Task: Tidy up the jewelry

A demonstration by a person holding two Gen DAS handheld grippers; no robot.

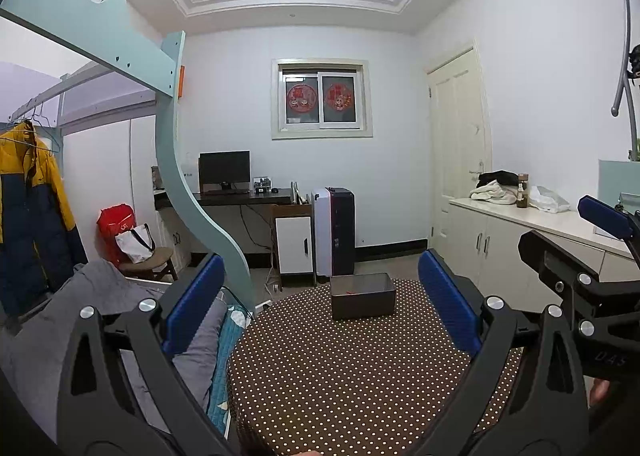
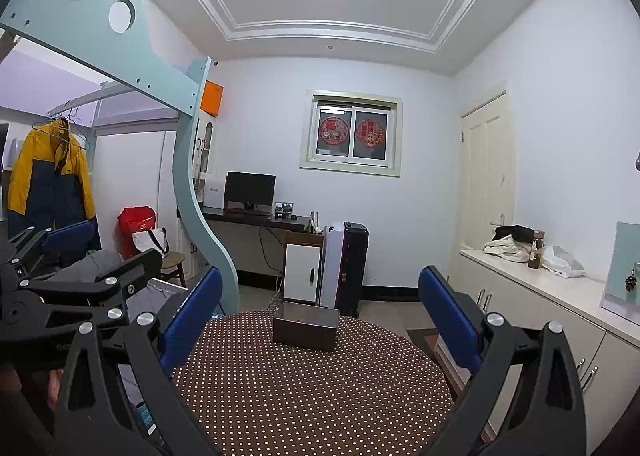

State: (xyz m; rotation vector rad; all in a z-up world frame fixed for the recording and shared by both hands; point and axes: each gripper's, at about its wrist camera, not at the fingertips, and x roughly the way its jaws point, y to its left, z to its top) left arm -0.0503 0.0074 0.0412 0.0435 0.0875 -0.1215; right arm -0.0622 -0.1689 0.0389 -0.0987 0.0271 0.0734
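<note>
A dark open box point(image 1: 362, 300) stands at the far side of a round table with a brown polka-dot cloth point(image 1: 340, 376). A small reddish item lies inside it; I cannot tell what it is. The box also shows in the right wrist view point(image 2: 306, 326). My left gripper point(image 1: 322, 288) is open and empty, held above the near part of the table, short of the box. My right gripper point(image 2: 320, 300) is open and empty, also short of the box. Each gripper shows at the edge of the other's view, the right one point(image 1: 600, 240) and the left one point(image 2: 72, 256).
A bed with grey bedding point(image 1: 100, 316) and a curved teal loft frame point(image 1: 200, 196) stand left of the table. White cabinets point(image 1: 520, 240) with clothes and a bottle run along the right. A desk, suitcase point(image 1: 334, 232) and door are at the far wall.
</note>
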